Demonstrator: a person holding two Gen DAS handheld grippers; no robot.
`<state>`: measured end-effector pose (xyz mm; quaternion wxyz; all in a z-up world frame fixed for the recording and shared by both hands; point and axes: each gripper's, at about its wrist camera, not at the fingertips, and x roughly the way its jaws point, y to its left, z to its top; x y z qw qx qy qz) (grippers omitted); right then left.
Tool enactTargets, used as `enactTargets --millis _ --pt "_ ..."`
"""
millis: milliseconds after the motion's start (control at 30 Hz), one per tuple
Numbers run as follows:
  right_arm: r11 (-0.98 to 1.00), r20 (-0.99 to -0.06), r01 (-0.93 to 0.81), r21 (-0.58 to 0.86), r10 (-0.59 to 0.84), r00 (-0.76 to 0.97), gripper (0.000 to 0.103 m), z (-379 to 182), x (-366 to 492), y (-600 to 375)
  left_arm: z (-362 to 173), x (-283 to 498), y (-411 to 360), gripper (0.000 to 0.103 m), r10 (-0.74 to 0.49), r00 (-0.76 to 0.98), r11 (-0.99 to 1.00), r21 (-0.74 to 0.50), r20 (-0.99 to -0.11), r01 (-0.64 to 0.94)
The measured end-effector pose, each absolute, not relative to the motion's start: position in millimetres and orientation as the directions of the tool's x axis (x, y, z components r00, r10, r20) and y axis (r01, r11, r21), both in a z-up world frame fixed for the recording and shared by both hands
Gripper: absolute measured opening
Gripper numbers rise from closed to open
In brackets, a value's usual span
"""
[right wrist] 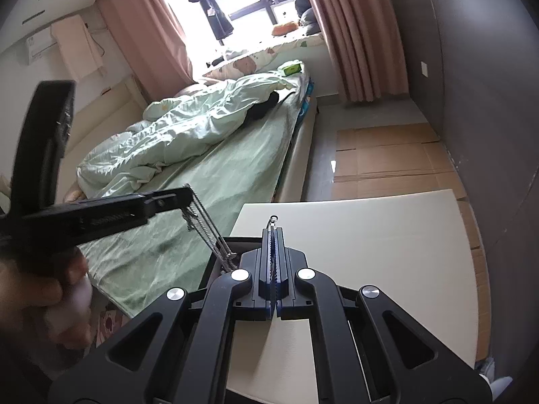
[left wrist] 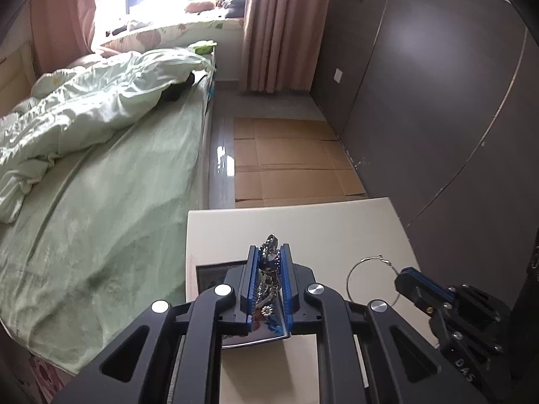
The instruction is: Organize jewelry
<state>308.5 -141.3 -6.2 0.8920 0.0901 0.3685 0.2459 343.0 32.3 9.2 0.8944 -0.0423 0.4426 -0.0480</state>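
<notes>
A: What is pinched by the left gripper (left wrist: pixel 267 271), lower centre?
B: A beaded chain (left wrist: pixel 268 269), above the white table (left wrist: pixel 337 229).
A: And the right gripper (right wrist: pixel 273 235)?
B: Pressed together on a hoop earring (left wrist: pixel 370 281), lower right.

The left gripper (left wrist: pixel 268 256) is matt black plastic with ribbed blue pads and shiny round metal pins at its joints. Between the pads sits a bundle of chain jewelry (left wrist: pixel 269 271), bright silvery metal with small beads and a flower charm. The right gripper (right wrist: pixel 273 232) has the same matt black plastic and pinches a thin hoop earring (left wrist: pixel 372 281) of polished wire. The surface (right wrist: pixel 387 252) looks smooth, cream and matt. The bed (right wrist: pixel 209 188) wears a soft green cloth sheet with a slightly shiny, crumpled quilt. Flattened brown cardboard (left wrist: pixel 289 158) lies on the glossy floor (left wrist: pixel 220 155).
</notes>
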Motion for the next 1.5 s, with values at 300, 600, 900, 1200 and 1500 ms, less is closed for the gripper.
enactTargets --millis 300,600,900,1200,1500 --pt "0.871 -0.655 -0.383 0.308 0.486 0.578 0.003 -25 321 -113 -40 358 58 0.011 -0.128 0.552 0.989 -0.147 -0.824 0.01" --pt "0.866 -0.677 -0.398 0.301 0.488 0.551 0.003 -36 332 -92 -48 354 84 0.041 -0.13 0.581 0.985 -0.17 -0.804 -0.016" --pt "0.847 -0.695 -0.432 0.311 0.512 0.504 0.003 -43 342 -59 -51 339 108 0.041 -0.121 0.595 0.979 -0.196 -0.794 -0.063" --pt "0.848 -0.718 -0.401 0.347 0.515 0.468 0.054 -59 351 -53 -56 319 135 0.062 -0.103 0.616 0.968 -0.222 -0.781 -0.12" --pt "0.884 -0.734 -0.318 0.343 0.463 0.497 0.055 -56 331 -97 -43 298 132 0.081 -0.113 0.667 0.964 -0.243 -0.736 -0.105"
